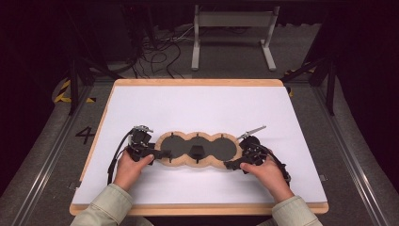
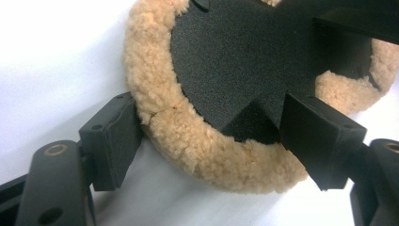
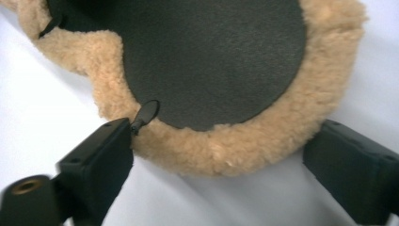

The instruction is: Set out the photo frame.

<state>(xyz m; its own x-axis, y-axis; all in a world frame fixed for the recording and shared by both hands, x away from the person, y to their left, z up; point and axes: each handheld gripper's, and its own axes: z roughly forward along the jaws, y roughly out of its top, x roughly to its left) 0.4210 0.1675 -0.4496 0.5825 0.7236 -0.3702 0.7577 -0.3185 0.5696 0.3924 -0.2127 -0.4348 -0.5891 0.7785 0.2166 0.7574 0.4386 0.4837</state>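
The pad (image 1: 196,149) is a flat, three-lobed piece: three dark foam discs side by side, edged all round with tan fleece. It lies level on the white worktop (image 1: 197,103), long axis running left to right, nearer the worktop's front edge than its back. Small black tabs stick in from the fleece rim, and a dark patch sits on the middle disc.

bench (image 1: 197,106): white top, wooden edge | floor (image 1: 42,141): grey carpet, painted 4 | beyond grippers: white metal stand (image 1: 234,21), tangled cables (image 1: 157,54) | room: dark
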